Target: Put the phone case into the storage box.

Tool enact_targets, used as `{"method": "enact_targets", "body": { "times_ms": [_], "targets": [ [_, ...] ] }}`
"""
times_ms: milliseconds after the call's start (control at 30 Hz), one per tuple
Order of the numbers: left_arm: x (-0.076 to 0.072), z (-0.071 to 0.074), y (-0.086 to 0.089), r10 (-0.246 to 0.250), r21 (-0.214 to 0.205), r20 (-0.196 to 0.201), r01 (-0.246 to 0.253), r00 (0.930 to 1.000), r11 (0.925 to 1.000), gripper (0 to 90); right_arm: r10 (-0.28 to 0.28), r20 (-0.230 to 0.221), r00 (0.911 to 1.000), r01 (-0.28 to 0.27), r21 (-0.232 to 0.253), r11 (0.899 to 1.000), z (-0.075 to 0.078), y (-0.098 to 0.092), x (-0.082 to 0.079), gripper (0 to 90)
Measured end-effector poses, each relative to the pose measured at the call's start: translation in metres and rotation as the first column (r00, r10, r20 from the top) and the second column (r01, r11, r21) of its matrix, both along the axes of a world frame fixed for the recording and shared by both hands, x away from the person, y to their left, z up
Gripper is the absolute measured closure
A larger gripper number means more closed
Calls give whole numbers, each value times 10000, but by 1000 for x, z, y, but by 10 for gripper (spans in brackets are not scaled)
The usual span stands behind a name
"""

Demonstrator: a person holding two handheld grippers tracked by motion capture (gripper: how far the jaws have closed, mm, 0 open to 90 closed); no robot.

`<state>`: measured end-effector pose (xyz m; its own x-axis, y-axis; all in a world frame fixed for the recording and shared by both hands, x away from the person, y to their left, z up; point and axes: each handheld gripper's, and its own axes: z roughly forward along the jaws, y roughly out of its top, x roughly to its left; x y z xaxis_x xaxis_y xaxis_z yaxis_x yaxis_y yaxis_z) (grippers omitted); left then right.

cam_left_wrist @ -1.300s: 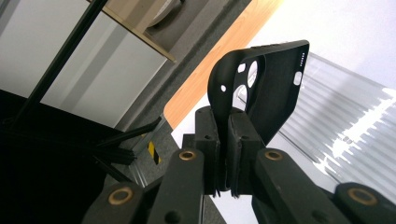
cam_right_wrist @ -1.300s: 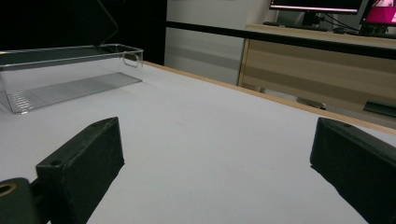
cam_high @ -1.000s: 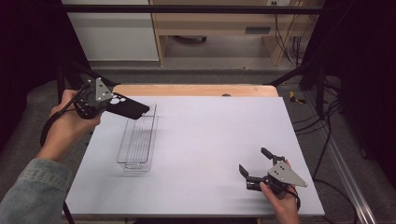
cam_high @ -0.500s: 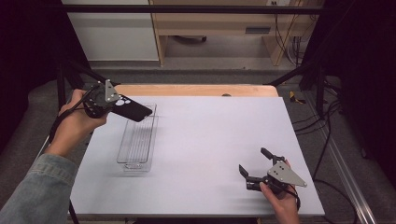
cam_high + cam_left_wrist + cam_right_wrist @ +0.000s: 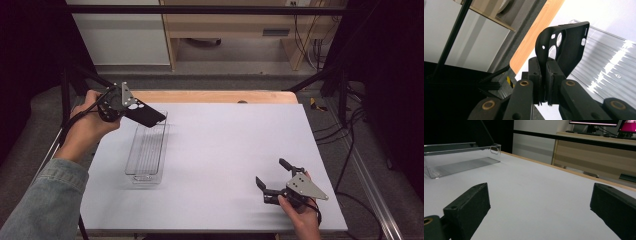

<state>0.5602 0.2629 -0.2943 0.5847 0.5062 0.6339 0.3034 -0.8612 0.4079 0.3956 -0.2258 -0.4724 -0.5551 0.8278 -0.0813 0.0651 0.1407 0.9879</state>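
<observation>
Nearest to me in the high view, my right gripper (image 5: 271, 176) sits low at the near right part of the white table (image 5: 230, 150), held in my right hand (image 5: 299, 215). Its jaws stand wide apart with nothing between them; in the right gripper view I see only bare tabletop between the two black pads (image 5: 469, 205).

Farther out on the left side of the table lies the clear plastic tray (image 5: 147, 150), long and narrow, its length running away from me. It looks empty. From the right gripper view the same tray (image 5: 456, 157) shows at the far left, resting flat on the white surface.

Beyond that, my left hand (image 5: 87, 127) holds the left gripper (image 5: 131, 106) above the far left corner of the table. Its jaws are clamped together on the black phone case (image 5: 146, 115), pinching one thin edge of it. The case sticks out from the jaws toward the tray's far end and hovers over it, clear of the rim as far as I can tell. In the left gripper view the phone case (image 5: 569, 50) rises from between the closed pads with its camera cutouts showing, the tray (image 5: 609, 67) lying below and behind it.

Past the table's wooden far edge (image 5: 210, 96) I see grey floor.
</observation>
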Motion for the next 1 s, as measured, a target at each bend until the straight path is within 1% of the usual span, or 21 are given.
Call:
{"method": "enact_targets", "body": {
  "times_ms": [100,300,467,500,567,600,700,800,833,900,1000],
  "targets": [
    [3,-1,-2,-30,46,-16,30,10000,10000,840,25,-4,10000,-25,3,10000,0,0,0,31],
    [9,-2,-7,-107,538,-44,109,9999,9985,840,86,-31,10000,-86,-34,10000,-1,2,1,31],
    [14,-1,-10,-99,833,-9,100,10000,9965,840,96,-22,10000,-96,-36,9999,-1,1,1,31],
    [15,-2,-11,-91,926,-32,93,10000,9957,840,106,-40,9999,-106,-17,9999,-1,1,1,31],
    [17,-5,-14,-111,1289,-146,129,9998,9916,840,126,-39,9999,-126,32,9999,0,1,1,31],
    [17,-6,-15,-135,1399,-176,158,9998,9900,840,146,-29,9999,-146,11,9999,-1,2,1,31],
    [19,-6,-18,-233,1576,-187,260,9996,9872,840,185,-23,9998,-185,-53,9998,-1,2,1,31],
    [21,-6,-20,-270,1792,-197,301,9994,9834,840,168,-48,9998,-168,4,9999,-1,2,1,31],
    [21,-7,-20,-268,1757,-190,298,9995,9840,840,171,-55,9998,-171,13,9999,-1,2,1,31],
    [22,-7,-20,-278,1894,-219,315,9994,9814,840,177,-69,9998,-177,20,9998,-1,2,1,31],
    [23,-9,-20,-311,1931,-205,345,9993,9806,840,196,-69,9998,-196,25,9998,-1,2,1,31]
  ]
}}
